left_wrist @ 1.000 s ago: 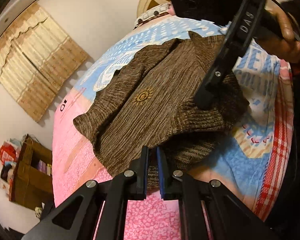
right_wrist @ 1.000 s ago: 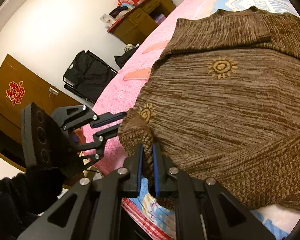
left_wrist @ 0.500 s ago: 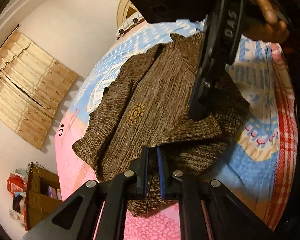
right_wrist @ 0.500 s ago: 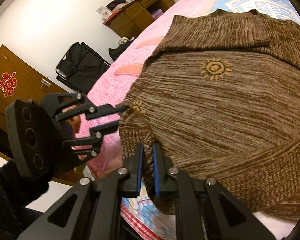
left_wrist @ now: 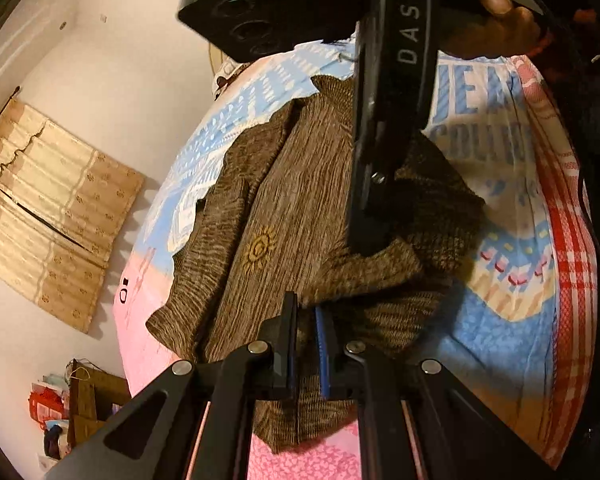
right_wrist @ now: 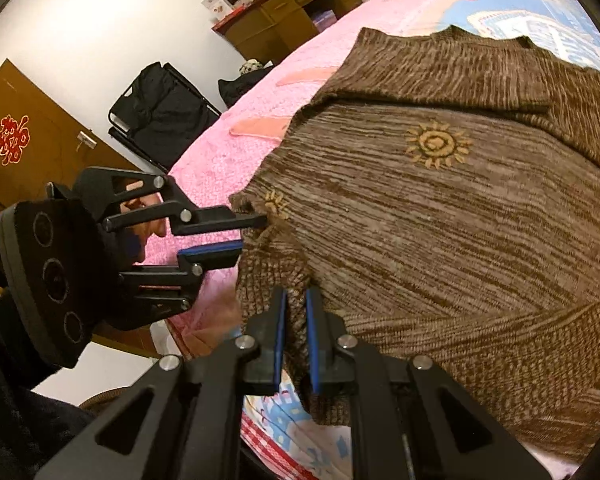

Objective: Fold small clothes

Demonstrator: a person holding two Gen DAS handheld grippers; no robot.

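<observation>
A small brown knit sweater (left_wrist: 284, 216) with yellow sun motifs lies on a bed; it also fills the right wrist view (right_wrist: 440, 216). My left gripper (left_wrist: 306, 320) is shut on the sweater's near hem, lifted off the bed. It also shows from the side in the right wrist view (right_wrist: 244, 234), pinching the sweater's edge. My right gripper (right_wrist: 296, 312) is shut on a ribbed cuff or hem corner beside it. The right gripper's black body (left_wrist: 384, 168) hangs over the sweater in the left wrist view, fingertips buried in fabric.
The bed has a pink and blue printed blanket (left_wrist: 512, 320) with a red checked edge (left_wrist: 572, 240). A wooden desk with clutter (right_wrist: 288, 16), a black folding chair (right_wrist: 160, 108) and a brown door (right_wrist: 24, 136) stand by the wall. A curtain (left_wrist: 48, 200) hangs left.
Both grippers have lifted the held hem and carried it further over the sweater's body. The left and right grippers have come closer together.
</observation>
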